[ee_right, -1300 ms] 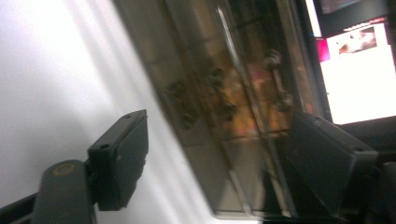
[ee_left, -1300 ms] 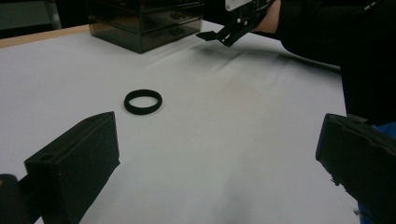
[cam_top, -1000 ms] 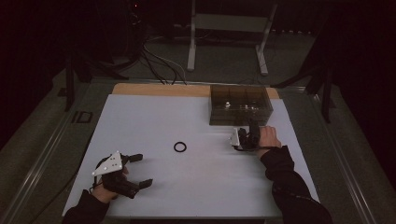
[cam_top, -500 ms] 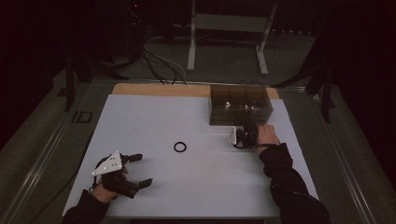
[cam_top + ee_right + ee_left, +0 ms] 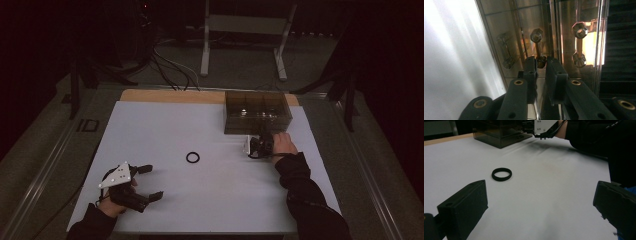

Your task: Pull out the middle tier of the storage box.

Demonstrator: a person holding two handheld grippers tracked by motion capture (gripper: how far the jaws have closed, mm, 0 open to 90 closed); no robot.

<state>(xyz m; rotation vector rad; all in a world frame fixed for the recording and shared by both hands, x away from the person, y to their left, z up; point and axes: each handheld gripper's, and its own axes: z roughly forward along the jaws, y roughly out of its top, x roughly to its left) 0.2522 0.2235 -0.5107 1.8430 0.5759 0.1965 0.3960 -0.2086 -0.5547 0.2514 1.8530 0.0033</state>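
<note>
My R gripper (image 5: 541, 65) had just been closing, jaws pinched on drawer handle (image 5: 538, 47) at box (image 5: 257, 112) front. Best: keep squeeze firm, pull straight back, no twist. L gripper (image 5: 145, 182) sat open, idle; ring (image 5: 501, 174) lay ahead of its fingers.

The right gripper (image 5: 541, 65) rises from six o'clock, its two black jaws nearly together around the lower knob of a clear drawer handle (image 5: 537, 47). The jaws have just been closing, and the handle sits between them. The handle belongs to a smoky clear drawer box (image 5: 529, 20) that runs from the centre to twelve o'clock. A second handle (image 5: 579, 43) hangs at two o'clock. At nine o'clock lies the white tabletop (image 5: 451, 70).
</note>
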